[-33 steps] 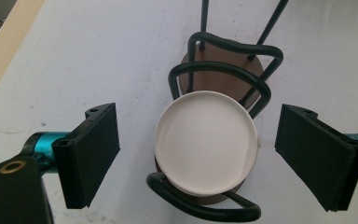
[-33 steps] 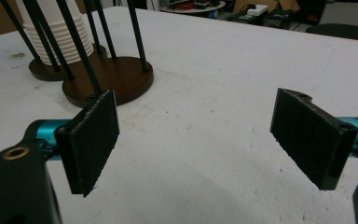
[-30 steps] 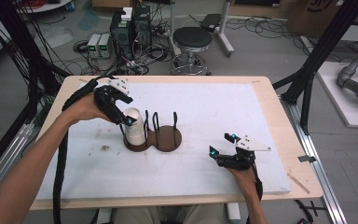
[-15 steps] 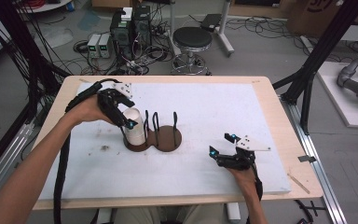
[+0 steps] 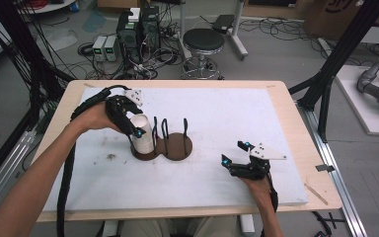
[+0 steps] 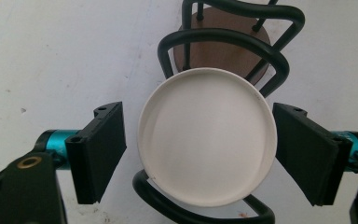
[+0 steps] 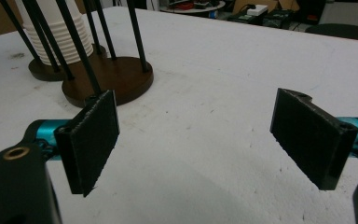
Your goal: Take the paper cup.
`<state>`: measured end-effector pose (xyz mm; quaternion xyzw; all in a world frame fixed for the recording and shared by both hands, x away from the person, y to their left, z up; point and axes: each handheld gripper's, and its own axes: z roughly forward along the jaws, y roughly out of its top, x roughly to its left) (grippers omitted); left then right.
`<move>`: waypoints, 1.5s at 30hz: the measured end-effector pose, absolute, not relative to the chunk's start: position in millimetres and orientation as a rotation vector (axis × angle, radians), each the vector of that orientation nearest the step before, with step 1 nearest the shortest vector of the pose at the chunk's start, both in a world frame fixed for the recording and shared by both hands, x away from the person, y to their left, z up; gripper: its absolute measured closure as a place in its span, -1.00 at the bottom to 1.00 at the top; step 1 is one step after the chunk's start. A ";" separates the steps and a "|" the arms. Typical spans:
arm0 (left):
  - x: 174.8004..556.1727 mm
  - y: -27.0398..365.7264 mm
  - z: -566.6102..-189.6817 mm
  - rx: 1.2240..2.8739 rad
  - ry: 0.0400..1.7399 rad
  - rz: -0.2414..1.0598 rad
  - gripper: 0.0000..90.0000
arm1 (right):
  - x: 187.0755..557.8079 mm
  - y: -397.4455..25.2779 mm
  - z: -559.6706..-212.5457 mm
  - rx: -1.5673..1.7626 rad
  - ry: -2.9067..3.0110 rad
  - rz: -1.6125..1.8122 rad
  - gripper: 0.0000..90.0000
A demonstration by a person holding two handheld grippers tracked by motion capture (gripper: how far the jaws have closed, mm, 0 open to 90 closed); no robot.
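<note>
Left gripper (image 5: pixel 137 129): positioned directly over the stack of white cups (image 5: pixel 142 134), which sits in the left bay of the wire holder (image 5: pixel 164 143) on the white table cover (image 5: pixel 217 113). In the left gripper view the jaws stand parted, one at 9 o'clock and one at 3 o'clock of the topmost cup's upturned base, each with a visible gap to the cup wall. Nothing is clamped.

Cup stack (image 6: pixel 207 136): upside down, upright, ringed by the black wire loops at 12 and 6 o'clock. The dark wooden base of the neighbouring bay lies beyond it at 12 o'clock and is vacant.

Right gripper (image 5: pixel 242 157): resting low on the table at about 4 o'clock of the holder, well apart from it, jaws wide apart and holding nothing. Its own view shows the cup stack (image 7: pixel 56 30) and the wire holder (image 7: pixel 107 79) at roughly 11 o'clock.

Assessment of the step in hand: the left gripper appears to be either about to grasp or has just freed the top cup; the frames do not settle which. If grasping, recommendations are:
- Keep the pads on the 9–3 line, clear of both wire loops.
- Centre before closing; the left gap looks slightly wider.
- Close lightly, since thin paper walls will likely buckle.
- Lift straight up to avoid dragging the nested cups or tipping the holder.
- The right gripper could steady the wooden base if cups stick.
</note>
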<state>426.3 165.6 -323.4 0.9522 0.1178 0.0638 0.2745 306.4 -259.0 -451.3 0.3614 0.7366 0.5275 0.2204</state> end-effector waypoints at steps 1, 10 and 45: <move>426.5 165.4 -323.7 2.566 0.319 0.179 -0.52 | 306.4 -259.0 -451.4 1.000 2.036 1.459 -0.65; 424.9 164.1 -323.4 2.572 0.312 0.162 -0.29 | 307.2 -259.1 -451.4 0.990 2.040 1.452 -0.65; 422.2 169.6 -311.3 2.529 0.350 0.161 -0.25 | 307.3 -258.4 -451.2 0.997 2.047 1.447 -0.65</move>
